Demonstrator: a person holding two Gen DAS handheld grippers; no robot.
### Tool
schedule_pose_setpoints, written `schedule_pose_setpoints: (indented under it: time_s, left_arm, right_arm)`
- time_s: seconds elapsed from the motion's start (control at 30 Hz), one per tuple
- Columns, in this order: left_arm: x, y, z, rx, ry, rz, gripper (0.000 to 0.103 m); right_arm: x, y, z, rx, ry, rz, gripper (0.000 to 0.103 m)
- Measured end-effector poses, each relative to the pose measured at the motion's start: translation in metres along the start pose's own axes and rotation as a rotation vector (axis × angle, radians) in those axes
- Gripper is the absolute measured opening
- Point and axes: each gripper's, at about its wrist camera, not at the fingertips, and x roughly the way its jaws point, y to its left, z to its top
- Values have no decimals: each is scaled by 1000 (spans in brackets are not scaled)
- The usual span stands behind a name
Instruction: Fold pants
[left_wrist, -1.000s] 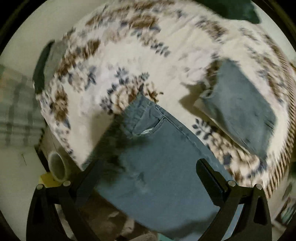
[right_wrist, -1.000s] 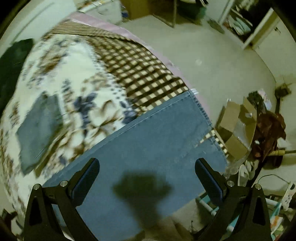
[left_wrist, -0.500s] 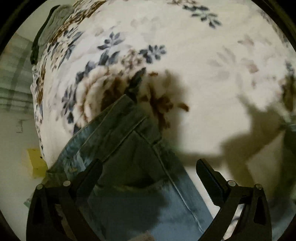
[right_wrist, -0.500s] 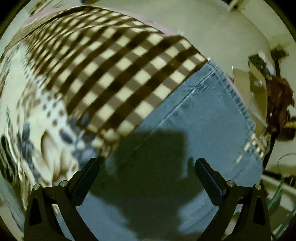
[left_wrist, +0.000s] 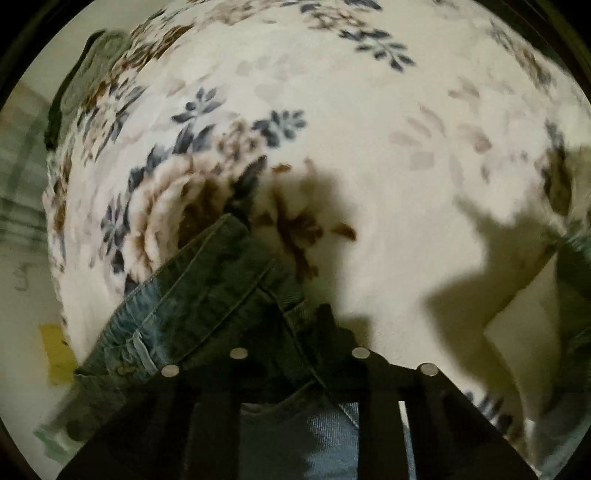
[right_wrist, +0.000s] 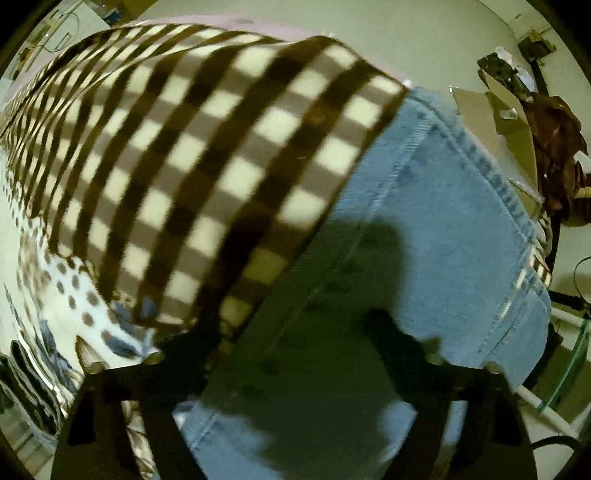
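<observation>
Both tongs low over blue jeans laid on a patterned blanket on a bed.

In the left wrist view, the left tongs (left_wrist: 299, 332) sit narrow at the bottom centre of the frame, their dark fingers drawn close together on the waistband end of the jeans (left_wrist: 207, 295), apparently pinching the denim near the pocket seam. The floral blanket (left_wrist: 369, 129) fills the upper frame, with a dark folded garment (left_wrist: 74, 96) at its upper left edge. In the right wrist view, the right tongs (right_wrist: 291, 332) hover at the bottom of the frame, blurred and in shadow; the fingers appear spread, one over the brown-checked blanket border (right_wrist: 207, 140) and one over the jeans leg (right_wrist: 436, 221), though I cannot tell this for certain. An open cardboard box (right_wrist: 498, 114) stands on the floor at upper right.
</observation>
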Motion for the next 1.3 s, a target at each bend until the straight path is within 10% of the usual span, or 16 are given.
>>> schedule_pose_setpoints:
  time_s: [0.17,0.53,0.8,1.3]
  left_arm:
    - [-20,24,-2,-26,-24,-135,14]
    - [-94,101,-20,-62,-17,-423,13]
    - [-136,198,-48,-63,7,-560,13]
    - [-7,323,-144,-72,199,-334,13]
  right_arm:
    - [5,-33,1,-13,-19,11,8]
    - [-63,-94,-35,-91,-146,132,6]
    - [-167,-147,-121,-99,-287,303,5]
    - [-75,-302,-187,-50,-153,164,5]
